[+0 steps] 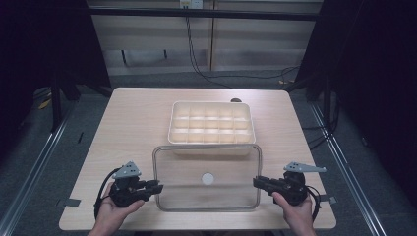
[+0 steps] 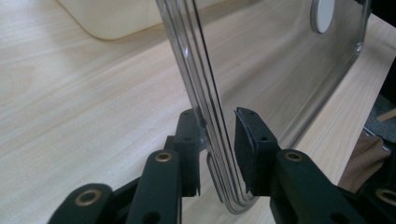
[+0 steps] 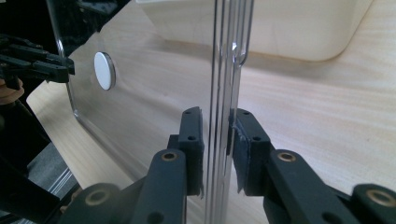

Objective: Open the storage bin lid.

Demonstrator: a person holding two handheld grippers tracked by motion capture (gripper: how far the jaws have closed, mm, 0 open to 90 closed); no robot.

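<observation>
High view: a clear plastic lid with a white round disc at its centre sits over the near half of the wooden table, its far edge just beside or slightly overlapping the near wall of a cream compartment tray. The left gripper meets the lid's left rim and the right gripper meets its right rim, each held in one of the person's hands at the table's near edge. Left gripper view: the jaws stand either side of the lid's ridged rim; the left jaw touches the rim, while a narrow gap shows between the rim and the right jaw's pad, so the jaws are partly closed around the rim, not clamped on it. Whether the lid rests on the table or is raised off it cannot be told. Right gripper view: the jaws bracket the opposite rim closely, both pads at or very near the plastic; a firm clamp cannot be confirmed. The disc and the left gripper's jaw tips appear beyond, through the clear panel, with the tray behind.
</observation>
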